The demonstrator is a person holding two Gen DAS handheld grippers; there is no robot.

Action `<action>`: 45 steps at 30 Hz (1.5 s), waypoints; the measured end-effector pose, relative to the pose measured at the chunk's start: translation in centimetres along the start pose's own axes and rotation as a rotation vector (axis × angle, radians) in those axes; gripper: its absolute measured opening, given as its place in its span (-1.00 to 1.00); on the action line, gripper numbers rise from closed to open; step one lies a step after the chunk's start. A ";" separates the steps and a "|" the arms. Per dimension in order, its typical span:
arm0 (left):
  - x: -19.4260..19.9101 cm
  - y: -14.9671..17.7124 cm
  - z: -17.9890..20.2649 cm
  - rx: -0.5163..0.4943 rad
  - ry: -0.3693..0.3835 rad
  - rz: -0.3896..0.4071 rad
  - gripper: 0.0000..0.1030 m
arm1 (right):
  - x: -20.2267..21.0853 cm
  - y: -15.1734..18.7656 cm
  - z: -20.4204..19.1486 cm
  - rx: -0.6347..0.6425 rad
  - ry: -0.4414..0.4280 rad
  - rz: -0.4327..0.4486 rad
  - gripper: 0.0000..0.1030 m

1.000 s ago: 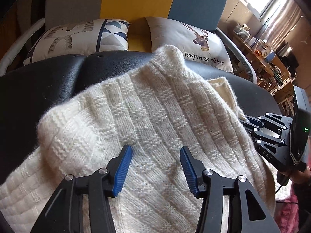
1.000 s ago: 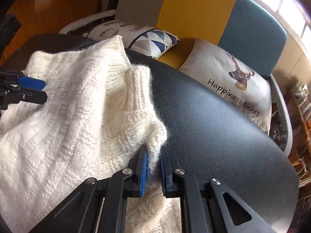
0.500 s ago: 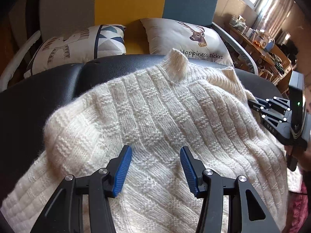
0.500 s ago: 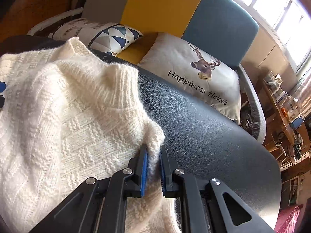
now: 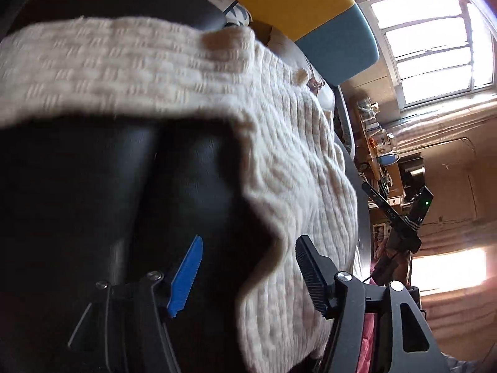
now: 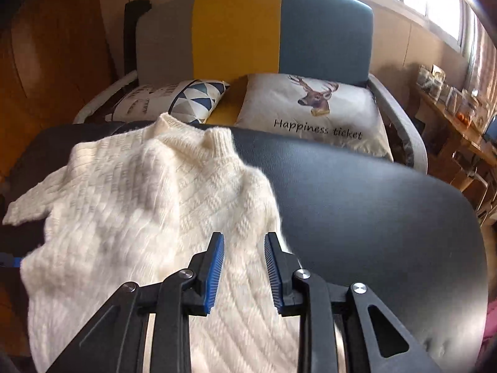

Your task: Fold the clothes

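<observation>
- The right gripper [image 6: 243, 272] hovers above the sweater's [image 6: 149, 205] right edge; its jaws have just been opening and pinch nothing.
- The left gripper [image 5: 248, 276] stands wide, its jaws having just opened further, with the knit's hem between them but unpressed.
- The sweater lies spread on the black tabletop [image 6: 372, 205], one sleeve out to the side, collar [image 6: 217, 138] away.
- Folding looks barely begun; sleeves and body remain to fold.

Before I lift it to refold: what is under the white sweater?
The sweater lies on a black padded table, whose bare surface shows to its right and beyond. Whatever lies beneath the knit itself is covered and cannot be seen.
</observation>
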State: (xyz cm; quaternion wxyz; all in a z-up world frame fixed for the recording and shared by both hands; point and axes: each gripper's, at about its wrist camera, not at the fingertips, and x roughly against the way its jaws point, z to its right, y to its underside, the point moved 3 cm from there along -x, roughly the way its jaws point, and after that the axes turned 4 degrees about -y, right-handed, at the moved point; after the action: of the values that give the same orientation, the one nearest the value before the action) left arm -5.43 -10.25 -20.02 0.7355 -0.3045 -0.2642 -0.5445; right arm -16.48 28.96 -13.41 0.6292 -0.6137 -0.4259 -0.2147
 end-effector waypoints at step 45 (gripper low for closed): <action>2.7 5.6 6.4 -0.276 -0.147 0.152 -0.38 | 0.1 15.5 0.8 -0.832 -0.502 -0.093 -0.49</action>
State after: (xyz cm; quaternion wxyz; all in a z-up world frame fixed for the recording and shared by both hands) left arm 0.33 -6.01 -14.65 0.7046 -0.4605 -0.2163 -0.4948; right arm -4.31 32.17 -22.58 0.1980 -0.8262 -0.4697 -0.2401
